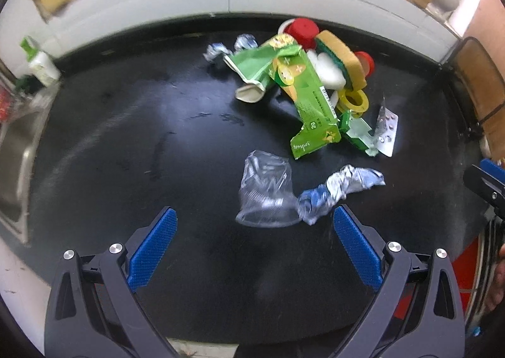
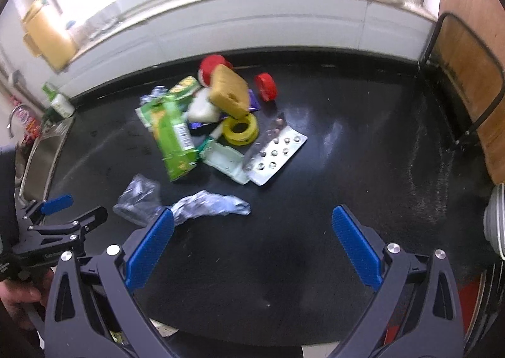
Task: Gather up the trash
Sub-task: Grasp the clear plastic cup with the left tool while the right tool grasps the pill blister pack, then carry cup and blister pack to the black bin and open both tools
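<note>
We hold the left gripper [image 1: 254, 225] low over the black counter [image 1: 126, 143] with its blue pads spread wide and nothing between them. Our right gripper [image 2: 252, 225] is spread just as wide and is also empty.

Just beyond the left fingertips lies a crushed clear plastic cup [image 1: 266, 190], and touching its right side is a twisted silvery wrapper [image 1: 341, 186]. In the right wrist view that wrapper [image 2: 211, 205] runs from just beside our left pad towards the middle of the counter.

Farther back sits the main pile of trash. A flattened green carton [image 1: 303, 96] lies across its front, with a small green and white box [image 1: 358, 132] and a foil pill strip [image 1: 386, 131] at its right end. Behind those we see a yellow tape roll [image 1: 353, 101], a yellow sponge [image 1: 341, 56], something white and two red caps [image 1: 300, 30].

At the far left a steel sink [image 1: 19, 162] is set into the counter, with a white bottle [image 1: 42, 64] behind it.
</note>
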A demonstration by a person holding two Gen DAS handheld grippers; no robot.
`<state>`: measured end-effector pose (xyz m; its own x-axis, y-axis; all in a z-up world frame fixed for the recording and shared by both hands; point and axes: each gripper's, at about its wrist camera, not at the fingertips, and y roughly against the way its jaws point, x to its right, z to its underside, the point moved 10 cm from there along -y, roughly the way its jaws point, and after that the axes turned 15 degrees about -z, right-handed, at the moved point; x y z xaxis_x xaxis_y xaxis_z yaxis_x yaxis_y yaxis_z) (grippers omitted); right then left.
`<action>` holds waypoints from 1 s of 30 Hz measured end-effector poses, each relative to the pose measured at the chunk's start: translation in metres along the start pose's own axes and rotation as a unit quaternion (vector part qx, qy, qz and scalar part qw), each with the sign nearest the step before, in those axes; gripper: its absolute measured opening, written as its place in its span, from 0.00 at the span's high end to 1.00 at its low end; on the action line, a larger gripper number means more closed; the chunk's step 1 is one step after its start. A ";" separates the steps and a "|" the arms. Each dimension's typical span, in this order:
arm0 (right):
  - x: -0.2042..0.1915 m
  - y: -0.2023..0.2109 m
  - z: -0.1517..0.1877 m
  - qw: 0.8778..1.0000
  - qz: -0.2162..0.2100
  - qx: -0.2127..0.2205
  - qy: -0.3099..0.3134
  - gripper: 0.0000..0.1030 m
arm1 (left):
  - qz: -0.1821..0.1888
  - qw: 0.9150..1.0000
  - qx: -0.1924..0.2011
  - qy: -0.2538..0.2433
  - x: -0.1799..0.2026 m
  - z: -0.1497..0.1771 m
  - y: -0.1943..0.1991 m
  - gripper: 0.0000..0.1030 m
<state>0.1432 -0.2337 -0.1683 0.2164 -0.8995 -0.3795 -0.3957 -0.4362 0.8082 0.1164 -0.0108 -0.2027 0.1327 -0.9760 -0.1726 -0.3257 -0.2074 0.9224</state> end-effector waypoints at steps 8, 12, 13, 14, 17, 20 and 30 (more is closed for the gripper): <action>0.047 -0.085 -0.032 0.994 -0.026 -0.040 -0.097 0.05 | 0.019 0.999 -0.036 0.023 0.005 -0.014 -0.066 0.06; 0.062 -0.121 -0.039 0.991 -0.016 -0.065 -0.116 0.07 | 0.023 0.998 -0.047 0.019 0.011 -0.019 -0.087 0.07; 0.066 -0.129 -0.038 0.989 -0.014 -0.072 -0.127 0.07 | 0.023 0.998 -0.048 0.016 0.013 -0.020 -0.091 0.07; 0.069 -0.135 -0.039 0.988 -0.013 -0.077 -0.134 0.08 | 0.021 0.999 -0.048 0.012 0.015 -0.021 -0.095 0.07; 0.073 -0.146 -0.037 0.985 -0.020 -0.091 -0.147 0.25 | 0.012 0.999 -0.051 -0.005 0.020 -0.019 -0.104 0.21; 0.073 -0.146 -0.040 0.986 -0.022 -0.089 -0.138 0.58 | 0.001 0.999 -0.031 -0.029 0.025 -0.021 -0.100 0.54; 0.069 -0.125 -0.050 0.993 -0.012 -0.074 -0.095 0.61 | -0.004 1.000 -0.019 -0.002 0.008 -0.028 -0.078 0.57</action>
<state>0.2525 -0.2397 -0.2734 0.0466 -0.8833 -0.4665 -0.2547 -0.4621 0.8495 0.1693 -0.0009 -0.2667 0.1313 -0.9746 -0.1814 -0.2895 -0.2127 0.9332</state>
